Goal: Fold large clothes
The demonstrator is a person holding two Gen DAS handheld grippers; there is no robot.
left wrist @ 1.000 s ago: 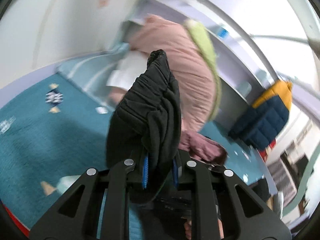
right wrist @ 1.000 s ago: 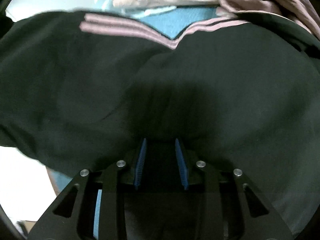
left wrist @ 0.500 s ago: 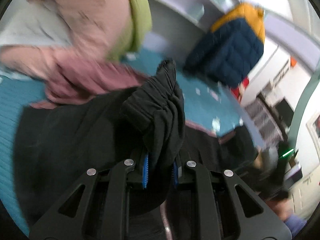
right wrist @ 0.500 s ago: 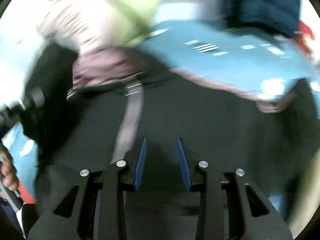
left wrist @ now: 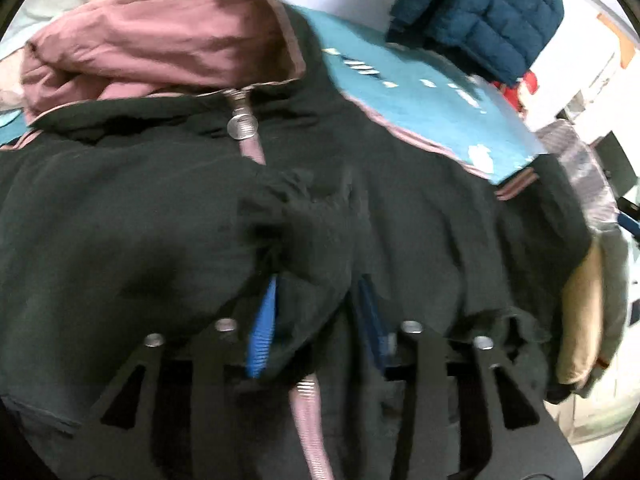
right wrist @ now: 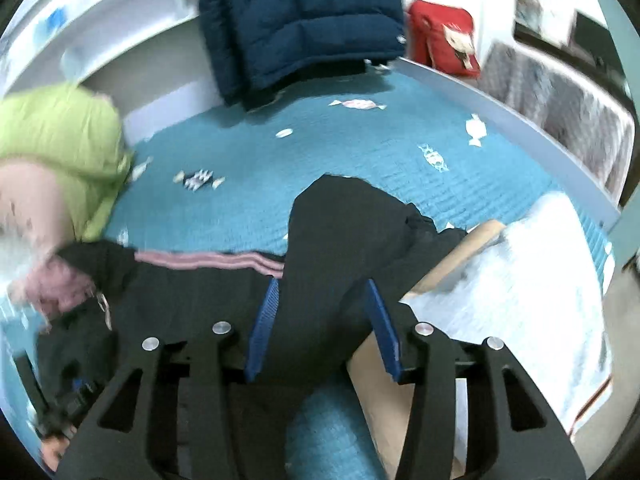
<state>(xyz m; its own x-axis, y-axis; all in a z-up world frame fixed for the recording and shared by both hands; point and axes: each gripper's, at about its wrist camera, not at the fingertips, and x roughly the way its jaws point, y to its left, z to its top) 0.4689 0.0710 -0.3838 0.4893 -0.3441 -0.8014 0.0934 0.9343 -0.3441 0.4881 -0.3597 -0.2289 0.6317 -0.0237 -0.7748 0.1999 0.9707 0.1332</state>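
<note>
Left gripper [left wrist: 316, 312]: jaws parted, a bunched black cuff [left wrist: 296, 232] lying loosely between the blue pads; whether it is pinched, I cannot tell. Right gripper [right wrist: 324, 320]: jaws spread, a black sleeve [right wrist: 344, 236] draped through the gap. One black jacket [left wrist: 120, 240] with one pink hood [left wrist: 152, 40] lies spread on the teal bed cover [right wrist: 260, 184]. Around it: one navy puffer [right wrist: 300, 16], one green garment [right wrist: 60, 132], one red bag [right wrist: 444, 40]. The jacket hides most of the bed cover in the left view.

A black zip-front jacket with a dusty-pink lined hood [left wrist: 160, 208] lay spread over a teal patterned bedspread [left wrist: 420, 96], its bunched cuff [left wrist: 304, 236] lying between the parted blue pads of the left gripper [left wrist: 320, 312]; a navy quilted puffer jacket [left wrist: 480, 12] hung far right.
</note>
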